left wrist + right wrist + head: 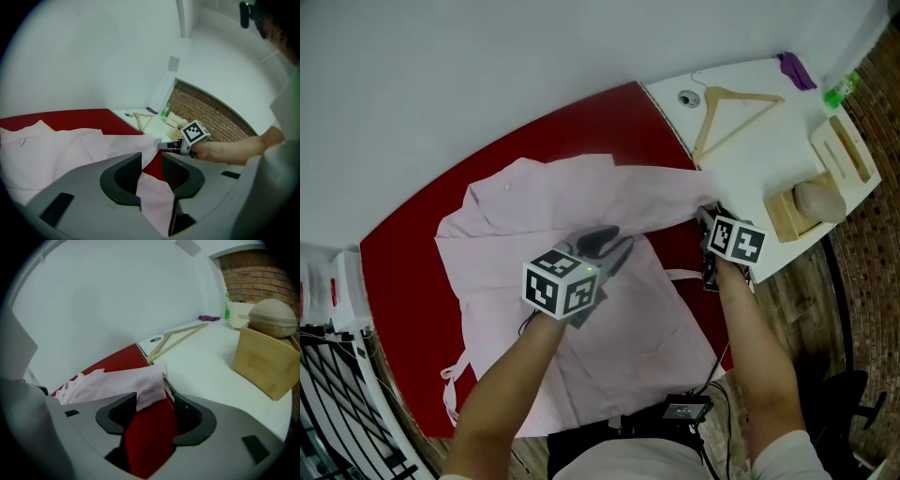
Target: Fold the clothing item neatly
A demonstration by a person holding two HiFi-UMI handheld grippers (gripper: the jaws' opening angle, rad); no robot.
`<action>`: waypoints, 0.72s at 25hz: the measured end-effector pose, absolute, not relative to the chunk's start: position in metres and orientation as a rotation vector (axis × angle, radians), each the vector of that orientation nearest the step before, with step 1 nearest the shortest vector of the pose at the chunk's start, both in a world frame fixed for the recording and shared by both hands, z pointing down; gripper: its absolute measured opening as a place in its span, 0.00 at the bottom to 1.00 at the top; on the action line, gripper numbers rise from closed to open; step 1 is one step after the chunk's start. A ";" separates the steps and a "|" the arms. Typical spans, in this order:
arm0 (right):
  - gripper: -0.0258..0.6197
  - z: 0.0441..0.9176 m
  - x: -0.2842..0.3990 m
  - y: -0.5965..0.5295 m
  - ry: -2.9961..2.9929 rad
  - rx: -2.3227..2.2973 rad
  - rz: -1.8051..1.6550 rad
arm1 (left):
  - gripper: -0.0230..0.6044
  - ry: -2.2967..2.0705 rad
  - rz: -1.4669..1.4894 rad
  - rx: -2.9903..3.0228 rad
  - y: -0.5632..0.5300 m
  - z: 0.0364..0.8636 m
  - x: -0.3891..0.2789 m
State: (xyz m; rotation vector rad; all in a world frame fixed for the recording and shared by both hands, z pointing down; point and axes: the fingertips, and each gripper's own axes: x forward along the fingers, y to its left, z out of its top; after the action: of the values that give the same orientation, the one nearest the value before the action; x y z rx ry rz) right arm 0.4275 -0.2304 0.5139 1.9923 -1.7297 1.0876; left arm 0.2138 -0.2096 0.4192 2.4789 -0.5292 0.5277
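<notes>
While the left gripper point(151, 164) is pinching the limp pink shirt point(516, 244), the right gripper point(157, 406) is gaping empty. Its sleeve cuff point(150, 384) is looking the likeliest hold.

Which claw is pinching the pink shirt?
The left claw: pink shirt fabric is squeezed between its jaws. The right claw gapes open over the red table.
</notes>
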 end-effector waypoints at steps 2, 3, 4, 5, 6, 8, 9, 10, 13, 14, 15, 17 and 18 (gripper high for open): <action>0.39 0.517 0.431 -0.233 -1.713 2.015 1.122 | 0.21 -0.530 0.527 2.481 -0.209 0.419 0.214; 0.39 0.518 0.432 -0.235 -1.703 2.024 1.131 | 0.21 -0.532 0.527 2.481 -0.209 0.419 0.214; 0.39 0.519 0.433 -0.237 -1.693 2.027 1.131 | 0.21 -0.533 0.527 2.481 -0.209 0.419 0.214; 0.39 0.519 0.434 -0.239 -1.683 2.021 1.122 | 0.21 -0.535 0.527 2.479 -0.209 0.419 0.213; 0.39 0.520 0.435 -0.239 -1.673 2.005 1.099 | 0.21 -0.536 0.528 2.478 -0.208 0.420 0.213; 0.39 0.522 0.436 -0.239 -1.657 1.956 1.022 | 0.21 -0.539 0.526 2.477 -0.206 0.419 0.212; 0.37 0.522 0.436 -0.238 -1.653 1.934 0.981 | 0.21 -0.540 0.522 2.477 -0.205 0.419 0.212; 0.36 0.521 0.437 -0.238 -1.652 1.918 0.945 | 0.21 -0.542 0.517 2.477 -0.205 0.418 0.211; 0.17 0.520 0.437 -0.236 -1.651 1.887 0.880 | 0.21 -0.545 0.503 2.477 -0.203 0.416 0.208; 0.16 0.519 0.437 -0.236 -1.649 1.882 0.868 | 0.21 -0.545 0.500 2.477 -0.202 0.416 0.206; 0.15 0.518 0.436 -0.235 -1.648 1.880 0.856 | 0.21 -0.543 0.497 2.475 -0.201 0.416 0.203; 0.14 0.513 0.434 -0.236 -1.650 1.878 0.816 | 0.21 -0.545 0.489 2.471 -0.201 0.417 0.197; 0.13 0.508 0.432 -0.237 -1.652 1.878 0.790 | 0.21 -0.547 0.480 2.467 -0.202 0.416 0.194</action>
State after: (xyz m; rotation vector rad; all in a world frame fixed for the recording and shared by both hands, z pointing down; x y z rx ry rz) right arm 0.4322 -0.2368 0.5085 1.8781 -1.6522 0.7903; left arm 0.1940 -0.2023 0.4161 2.4671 -0.5467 0.4796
